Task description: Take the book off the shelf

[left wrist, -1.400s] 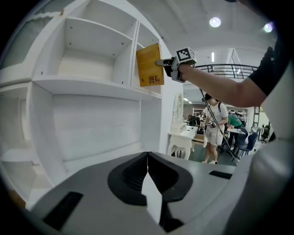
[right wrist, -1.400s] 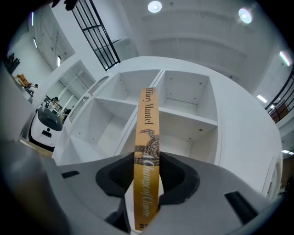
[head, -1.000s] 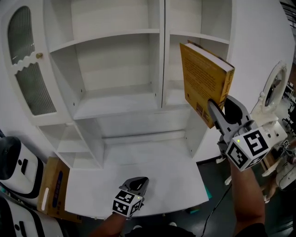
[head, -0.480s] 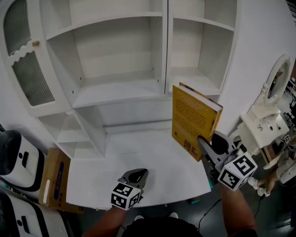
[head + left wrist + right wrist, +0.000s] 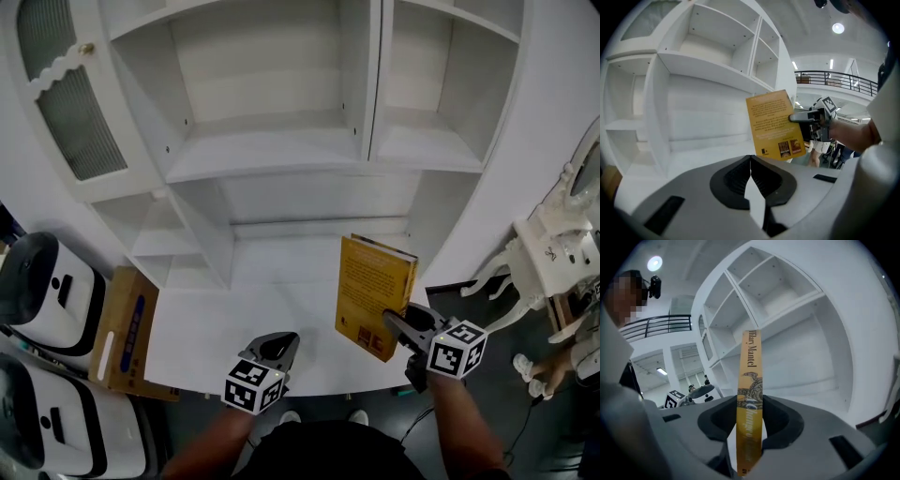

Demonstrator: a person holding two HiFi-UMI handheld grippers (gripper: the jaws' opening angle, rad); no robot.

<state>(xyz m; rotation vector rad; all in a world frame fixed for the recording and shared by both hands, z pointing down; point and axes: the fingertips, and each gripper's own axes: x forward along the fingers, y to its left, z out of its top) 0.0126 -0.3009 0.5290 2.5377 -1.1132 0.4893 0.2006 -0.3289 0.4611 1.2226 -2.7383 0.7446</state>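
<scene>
The yellow book [image 5: 374, 294] stands upright above the right part of the white desk surface [image 5: 272, 309], clear of the white shelf unit [image 5: 281, 150]. My right gripper [image 5: 398, 328] is shut on its lower spine edge; in the right gripper view the spine [image 5: 749, 404] runs up between the jaws. The left gripper view shows the book's cover [image 5: 774, 124] with the right gripper [image 5: 794, 118] clamped on it. My left gripper [image 5: 277, 347] hovers at the desk's front edge, shut, with nothing in it [image 5: 751, 180].
The shelf compartments [image 5: 431, 141] stand bare. A frosted cabinet door [image 5: 66, 103] hangs open at the upper left. A cardboard box [image 5: 122, 328] and white machines [image 5: 42, 281] sit left of the desk. A white ornate stand [image 5: 553, 244] is on the right.
The right gripper has carried the book down and out from the shelf's right compartment to just above the desk. The head view has tilted. The left gripper has stayed put.
</scene>
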